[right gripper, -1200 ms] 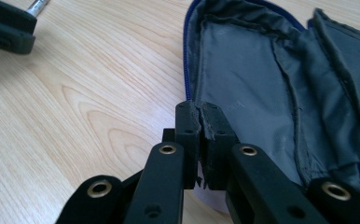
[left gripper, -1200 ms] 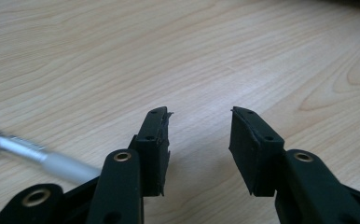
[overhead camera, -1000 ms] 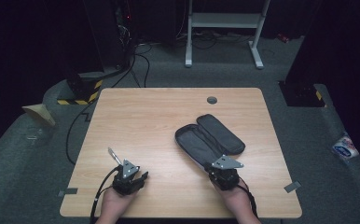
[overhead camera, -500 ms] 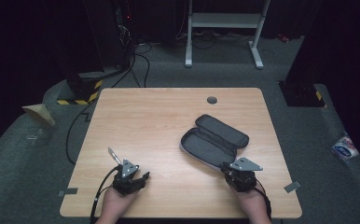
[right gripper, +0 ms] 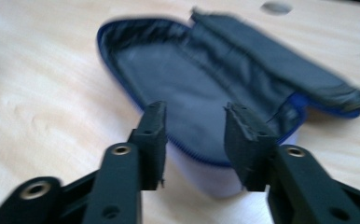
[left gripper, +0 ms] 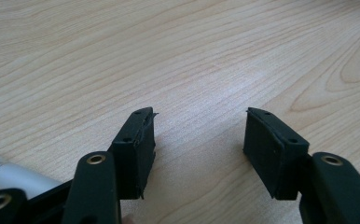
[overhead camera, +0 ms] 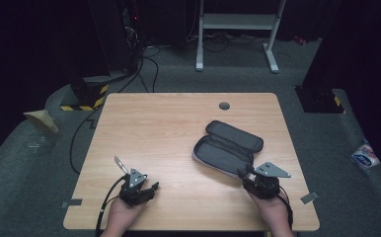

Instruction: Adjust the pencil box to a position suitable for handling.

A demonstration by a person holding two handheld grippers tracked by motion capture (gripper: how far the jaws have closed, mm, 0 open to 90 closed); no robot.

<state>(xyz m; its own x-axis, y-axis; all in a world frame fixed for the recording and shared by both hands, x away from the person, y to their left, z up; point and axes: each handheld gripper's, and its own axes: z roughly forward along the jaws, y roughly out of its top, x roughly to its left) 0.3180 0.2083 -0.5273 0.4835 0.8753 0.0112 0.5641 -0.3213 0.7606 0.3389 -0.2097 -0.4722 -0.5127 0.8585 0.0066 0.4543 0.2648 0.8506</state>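
High view, layout: an open grey pencil case [overhead camera: 228,149] lies on the right half of the tabletop [overhead camera: 169,128], lid folded back toward the far edge.
Right gripper [overhead camera: 250,174]: jaws parted, holding nothing, tips just beside the case's near rim.
Right gripper view, detail: the near rim with its blue zip edge [right gripper: 206,161] sits between the jaws; the picture is blurred.
Left gripper [overhead camera: 149,189]: jaws wide apart and empty, low over bare wood, well apart from the case.
Step in hand, judged: gripping the near rim; a square, shallow bite on the rim should keep the soft wall from folding.
Surroundings: a silver pen-like object [left gripper: 10,175] lies beside the left gripper; a cable port [overhead camera: 224,105] sits beyond the case.
Obstructions: nothing stands between the right gripper and the rim.
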